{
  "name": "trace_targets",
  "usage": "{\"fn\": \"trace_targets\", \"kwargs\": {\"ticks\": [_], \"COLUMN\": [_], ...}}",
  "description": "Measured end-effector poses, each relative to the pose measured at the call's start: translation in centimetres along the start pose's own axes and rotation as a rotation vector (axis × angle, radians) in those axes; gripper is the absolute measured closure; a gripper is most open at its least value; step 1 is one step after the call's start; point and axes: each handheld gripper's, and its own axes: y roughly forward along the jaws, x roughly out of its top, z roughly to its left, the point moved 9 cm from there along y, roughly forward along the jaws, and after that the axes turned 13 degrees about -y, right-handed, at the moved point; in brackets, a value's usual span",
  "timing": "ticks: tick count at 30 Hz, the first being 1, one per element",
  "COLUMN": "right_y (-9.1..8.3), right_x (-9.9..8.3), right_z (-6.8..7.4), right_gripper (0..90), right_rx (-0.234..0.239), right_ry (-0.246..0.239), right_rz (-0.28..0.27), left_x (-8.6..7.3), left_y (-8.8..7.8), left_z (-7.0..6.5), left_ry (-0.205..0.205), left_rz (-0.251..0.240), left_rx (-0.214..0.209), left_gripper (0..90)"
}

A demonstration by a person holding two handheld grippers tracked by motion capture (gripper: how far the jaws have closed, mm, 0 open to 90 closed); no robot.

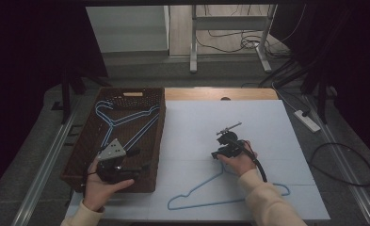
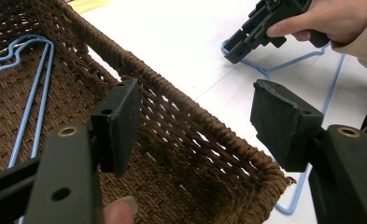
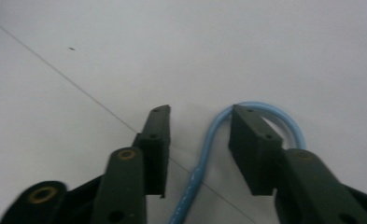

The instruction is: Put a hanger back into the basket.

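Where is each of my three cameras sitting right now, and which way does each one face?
High view: above the person's side, looking forward and down at the table; both forearms show.
Left gripper view: rides the left gripper, facing the wicker basket; open jaws show.
Right gripper view: rides the right gripper, facing the tabletop; open jaws straddle the hook.
Shared: all show the blue hanger.

A lab-like recording room: black curtains point(image 1: 27, 61) at both sides, loose floor cables point(image 1: 239, 42), a far power strip point(image 1: 307, 120), metal stand legs point(image 1: 193, 42).
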Motion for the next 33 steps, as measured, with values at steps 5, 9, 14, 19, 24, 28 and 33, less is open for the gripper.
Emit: {"fn": "trace_targets", "kwargs": {"ticks": [5,9,14,19,24,28,33], "right_y": [0.1,0.1,0.0,0.1,-0.2,-0.6,-2.0], "right_x": [0.0,0.1,0.1,0.1,0.1,0.1,0.4], "right_z": [0.0,0.2,0.5,0.6,0.5,0.4,0.5], "right_gripper": [71.6,76.7,85.3,87.9,88.2,88.2,88.2], "right_rx": [-0.072,-0.091,-0.091,-0.071,-0.062,-0.029,-0.018], "right_ry": [-0.015,0.000,0.027,0.060,0.077,0.093,0.078], "right_rz": [0.039,0.058,0.060,0.051,0.011,-0.049,-0.133], "left_x": [0.0,0.0,0.0,0.0,0.0,0.0,0.1], "left_y": [0.0,-0.1,-0.1,-0.1,-0.1,-0.1,0.2], "left_z": [0.0,0.0,0.1,0.0,0.0,-0.3,-1.4], "left_ry": [0.001,0.001,0.000,0.001,0.003,0.005,0.015], "left_rz": [-0.001,-0.001,-0.003,-0.003,-0.005,-0.002,0.007], "left_rx": [0.000,0.001,0.002,0.002,0.002,-0.003,-0.021], "left_gripper": [34.1,34.2,34.2,34.2,34.2,34.3,34.2]}}
